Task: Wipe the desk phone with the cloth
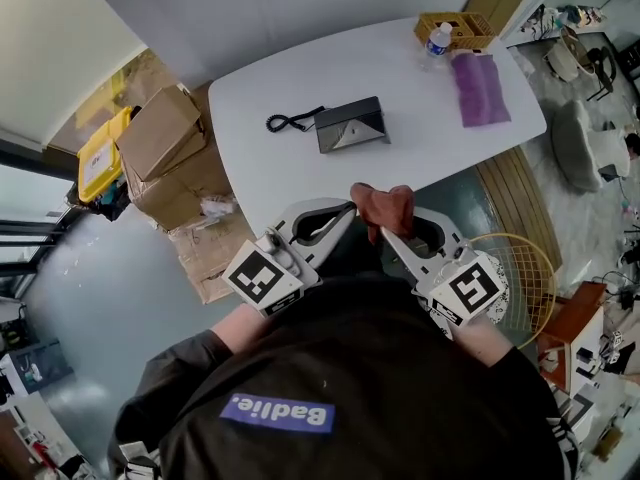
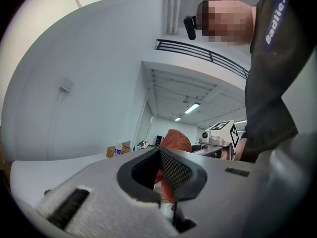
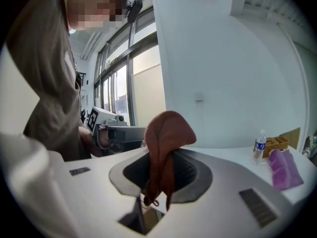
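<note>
- Head view was taken up at its lower part by two grippers, both held just off the near edge of a white rounded table (image 1: 280,78), on the person's side of a dark grey wedge-shaped desk phone (image 1: 350,125).
- The desk phone was seen resting near the middle of the table, with its black coiled cord (image 1: 290,122) laid just to its left.
- A reddish-brown bunched cloth (image 1: 385,206) was held in the air nearer the person than the phone and apart from it.
- The right gripper (image 3: 157,182) was shown with its jaws clamped on the cloth, which was humped above the dark pads and hung down between them.
- The left gripper (image 2: 166,182) was shown with its jaws drawn close together, a strip of the same cloth nipped between the pads.
- A flat purple cloth (image 1: 480,88) was laid right of the phone, well apart from it.
- A clear plastic water bottle (image 1: 437,40) and a yellow woven basket (image 1: 460,28) were set beyond the phone, to its right.
- Brown cardboard boxes (image 1: 160,133) were stacked left of the phone, off the table.
</note>
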